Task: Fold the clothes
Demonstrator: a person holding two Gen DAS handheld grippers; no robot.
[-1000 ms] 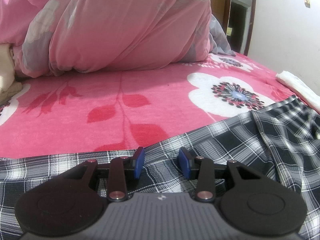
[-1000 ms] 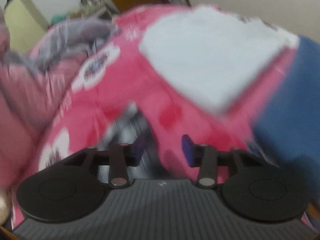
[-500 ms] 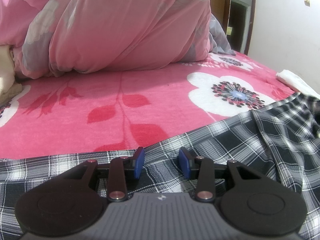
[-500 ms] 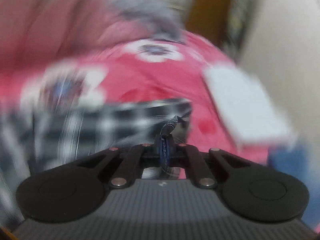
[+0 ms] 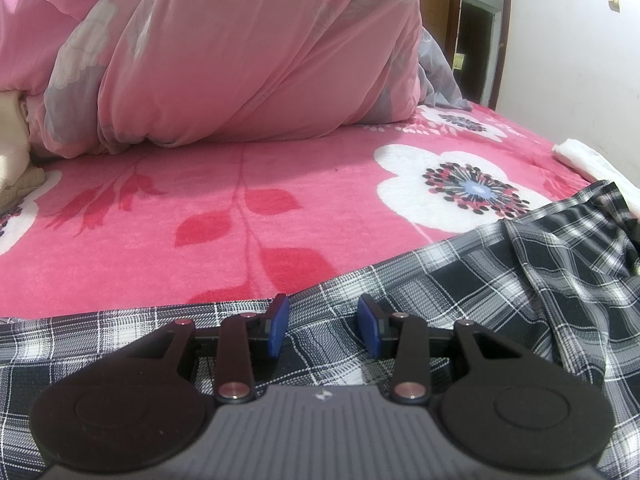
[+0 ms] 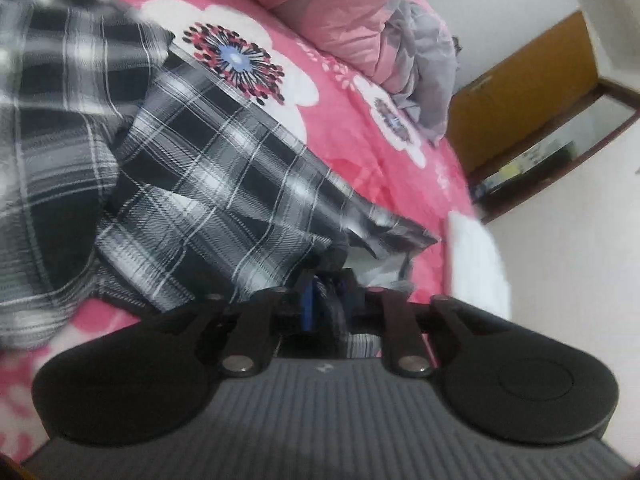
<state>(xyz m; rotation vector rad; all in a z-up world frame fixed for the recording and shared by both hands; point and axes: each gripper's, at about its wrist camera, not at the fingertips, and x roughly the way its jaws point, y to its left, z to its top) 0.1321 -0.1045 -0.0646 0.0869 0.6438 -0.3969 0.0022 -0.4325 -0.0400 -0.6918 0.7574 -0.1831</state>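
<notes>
My right claw (image 6: 326, 304), low in the middle of its frame, has plaid cloth bunched between its blue pads, and its jaws are opening slightly on that bunch; half a second ago they were pinched almost shut on a thin corner, and a second ago they stood apart over bare blanket. In that time the view has also rolled hard, so the bed now runs on a slant from lower left to upper right. The black-and-white plaid garment (image 6: 208, 184) now rises from the claw and spreads up toward the upper left of the frame, a corner drawn up off the pink floral blanket (image 6: 360, 92). I judge this to be the start of a fold: the corner is caught and being carried over. My left claw (image 5: 323, 330), at the lower centre of its own frame, has not moved; its jaws stand at a middling gap with the plaid lying under and between them, the pads not pressing it. In that view the garment's right-hand edge, at the right of the frame, has lifted and rumpled, beside a white cloth (image 5: 592, 164) near the wall.
</notes>
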